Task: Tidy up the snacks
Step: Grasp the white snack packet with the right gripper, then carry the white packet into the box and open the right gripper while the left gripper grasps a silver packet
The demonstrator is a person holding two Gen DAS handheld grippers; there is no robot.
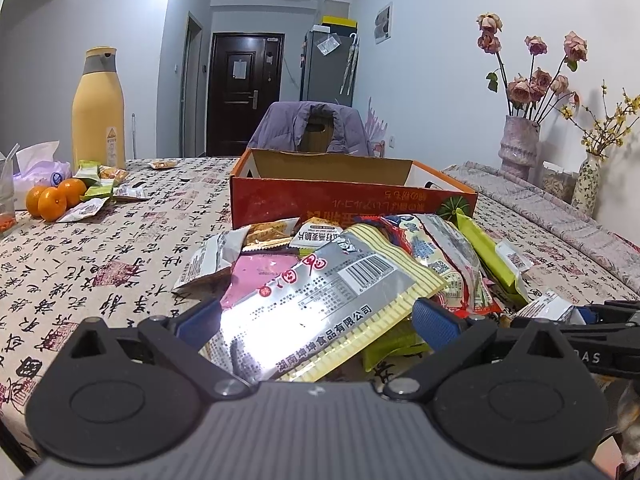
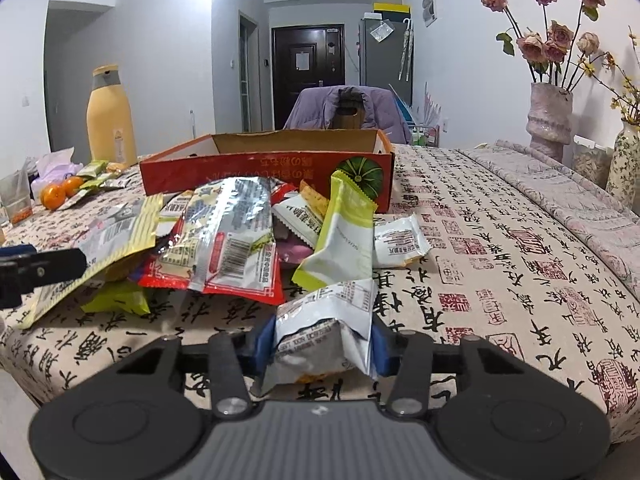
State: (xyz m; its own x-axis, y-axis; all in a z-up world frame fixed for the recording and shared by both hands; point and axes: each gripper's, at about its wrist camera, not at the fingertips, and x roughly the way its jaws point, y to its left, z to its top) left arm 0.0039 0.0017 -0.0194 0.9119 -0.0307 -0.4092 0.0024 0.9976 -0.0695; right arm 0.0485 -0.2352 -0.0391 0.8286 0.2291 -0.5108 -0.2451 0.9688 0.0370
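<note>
Pinching a small white packet (image 2: 326,336) at the table's near edge, right gripper (image 2: 324,346) has its blue pads against both sides. Left gripper (image 1: 316,320) grips a big yellow-edged silver packet (image 1: 320,300), pads on its sides. Snack pile (image 2: 240,236) lies just beyond, against the open orange box (image 2: 264,172) mid-table. Oranges (image 1: 50,200) and yellow bottle (image 1: 98,108) sit near the far left corner.
</note>
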